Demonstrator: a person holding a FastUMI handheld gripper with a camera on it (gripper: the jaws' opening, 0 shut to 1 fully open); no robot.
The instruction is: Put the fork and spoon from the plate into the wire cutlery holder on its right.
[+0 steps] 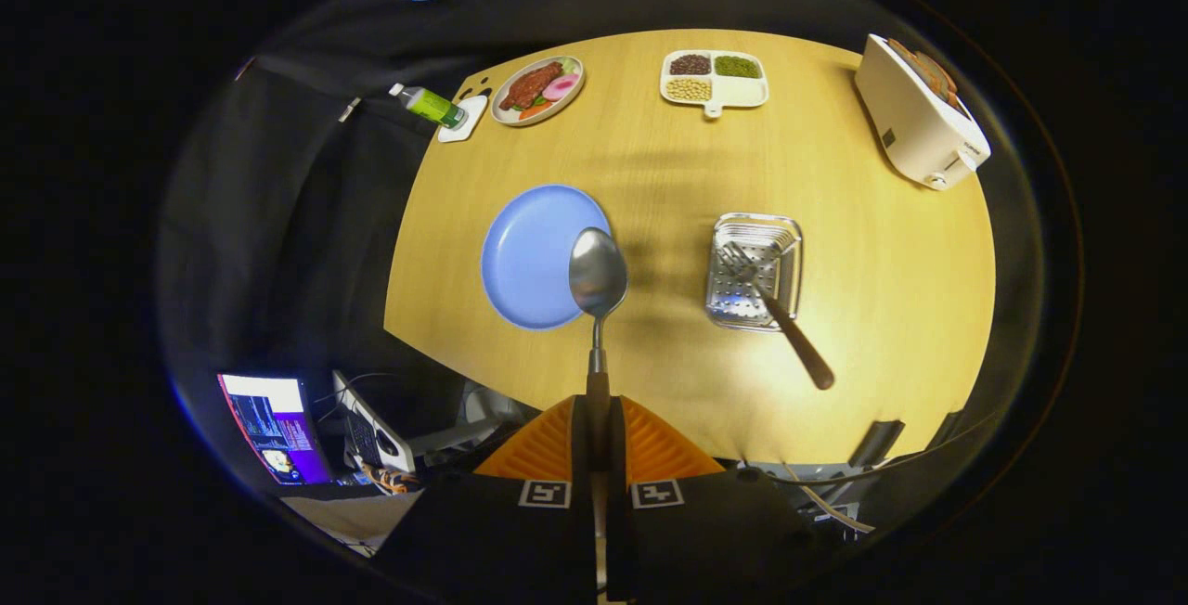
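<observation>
Gripper [597, 419] closed tight on the spoon [598, 282] handle, bowl raised over the blue plate's [529, 257] right edge, fork [778, 313] already leaning in the wire holder [754, 273] on the right, toaster [919, 118] lettering too small to read

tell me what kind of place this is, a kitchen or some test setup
Likely a staged test booth, not a real kitchen: a wooden table set with a plate of food and a toaster, black cloth behind, a laptop beside it. The gripper is shut on a spoon.
</observation>
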